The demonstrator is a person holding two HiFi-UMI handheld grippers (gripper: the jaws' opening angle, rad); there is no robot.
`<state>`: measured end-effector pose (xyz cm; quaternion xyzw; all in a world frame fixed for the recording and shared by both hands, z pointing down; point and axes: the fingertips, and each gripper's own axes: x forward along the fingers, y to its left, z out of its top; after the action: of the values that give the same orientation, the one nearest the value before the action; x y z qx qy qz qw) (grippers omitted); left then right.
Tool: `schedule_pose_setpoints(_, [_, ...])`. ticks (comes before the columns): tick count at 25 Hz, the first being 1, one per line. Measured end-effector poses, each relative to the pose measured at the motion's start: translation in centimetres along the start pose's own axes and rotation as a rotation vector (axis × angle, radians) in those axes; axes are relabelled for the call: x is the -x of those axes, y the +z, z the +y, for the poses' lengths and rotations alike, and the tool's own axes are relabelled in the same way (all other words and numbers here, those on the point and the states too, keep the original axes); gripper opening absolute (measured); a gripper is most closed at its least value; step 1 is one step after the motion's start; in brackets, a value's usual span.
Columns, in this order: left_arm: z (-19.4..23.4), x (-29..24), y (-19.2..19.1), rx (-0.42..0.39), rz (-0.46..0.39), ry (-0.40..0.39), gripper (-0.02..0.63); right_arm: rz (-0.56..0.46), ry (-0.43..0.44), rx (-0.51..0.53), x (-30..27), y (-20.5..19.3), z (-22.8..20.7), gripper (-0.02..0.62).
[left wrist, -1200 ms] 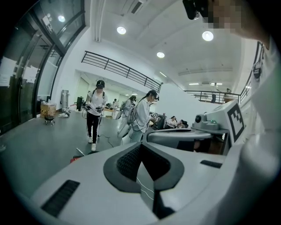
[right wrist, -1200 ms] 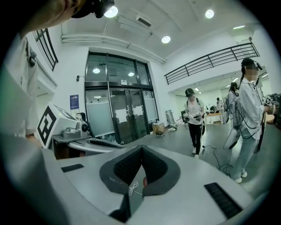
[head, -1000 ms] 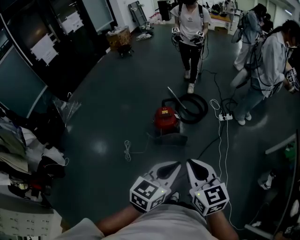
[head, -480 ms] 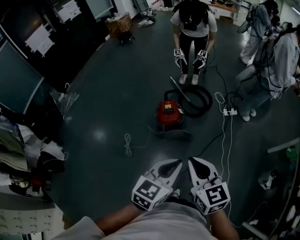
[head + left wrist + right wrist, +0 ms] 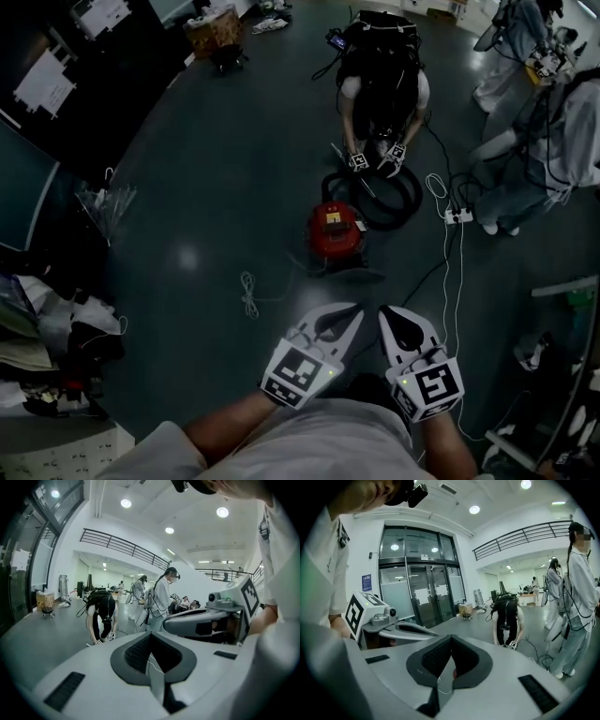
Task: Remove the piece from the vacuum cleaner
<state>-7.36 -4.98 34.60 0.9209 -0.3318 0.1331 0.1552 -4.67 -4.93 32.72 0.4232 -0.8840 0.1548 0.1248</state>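
Note:
The red vacuum cleaner (image 5: 335,232) stands on the dark floor a few steps ahead of me, with its black hose (image 5: 392,199) coiled behind it and a metal wand (image 5: 349,167) lying across the coil. Another person (image 5: 380,70) bends over the hose with two marker grippers held low near it. My left gripper (image 5: 353,312) and right gripper (image 5: 385,315) hang side by side at waist height, well short of the vacuum. Both are shut with nothing between the jaws. In the gripper views the left gripper (image 5: 151,637) and right gripper (image 5: 451,640) show closed tips.
A white power strip (image 5: 457,216) and cables run along the floor right of the hose. A loose white cord (image 5: 248,293) lies left of the vacuum. More people (image 5: 548,141) stand at the right. Clutter (image 5: 56,342) is piled at the left, with glass doors (image 5: 419,597) beyond.
The other person has walked up to the vacuum and bent down over the hose. The head view has tipped further down. My grippers have stayed together, shut.

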Motion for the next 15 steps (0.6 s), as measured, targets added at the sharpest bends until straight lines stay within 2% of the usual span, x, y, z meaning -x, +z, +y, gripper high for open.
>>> schedule_pose_setpoints(7, [5.8, -3.1, 0.6, -0.036, -0.006, -0.038, 0.006, 0.031, -0.049, -0.010, -4.5, -0.3, -2.8, 0.015])
schedule_pose_setpoints(15, [10.3, -8.3, -3.4, -0.027, 0.042, -0.032, 0.006, 0.063, -0.044, 0.031, -9.7, -2.9, -7.9, 0.015])
